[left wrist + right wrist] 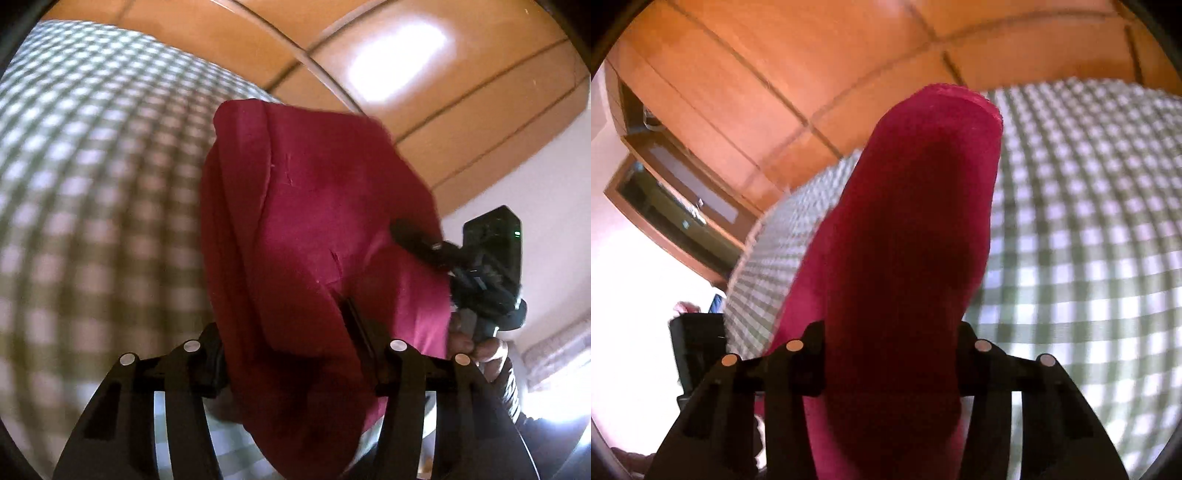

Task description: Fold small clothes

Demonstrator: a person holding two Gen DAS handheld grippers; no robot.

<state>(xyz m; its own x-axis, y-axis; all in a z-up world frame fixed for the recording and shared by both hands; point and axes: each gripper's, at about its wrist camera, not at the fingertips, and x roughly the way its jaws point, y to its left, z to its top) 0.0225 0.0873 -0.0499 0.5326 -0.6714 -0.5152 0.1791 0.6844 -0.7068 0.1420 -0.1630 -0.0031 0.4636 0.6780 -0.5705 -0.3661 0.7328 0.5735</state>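
- Two grippers, both clamped on one red garment (314, 229), held up above the checked cloth, not lying on it.
- Left wrist view, far left: green-and-white checked cloth (92, 184) fills that side, blurred.
- Centre of that view: left gripper (295, 354), fingers pressed onto the garment's bunched near edge; fabric fills the gap between them and hangs over the front.
- The garment rises from the jaws as a doubled, creased panel, with a rolled fold down its left side.
- Right of centre: right gripper (417, 240) comes in from the side, black tips pinching the garment's right edge; the hand (480, 347) holding it shows below.
- Top and right: wooden wardrobe panels (461, 122) with a bright glare patch; white wall below them.
- Right wrist view, far left: wooden shelf unit (676, 192) against a washed-out wall, dark object (694, 350) below it, too blurred to name.
- Centre: right gripper (890, 365), fingers closed on the red garment (916, 221), which stands up as a tall folded column with a scalloped top hem.
- A lighter pink layer shows along the column's left edge.
- Right: checked cloth (1071, 240) covers the surface behind and beside the garment.
- Top: wardrobe panels (812, 74) again, motion-blurred.
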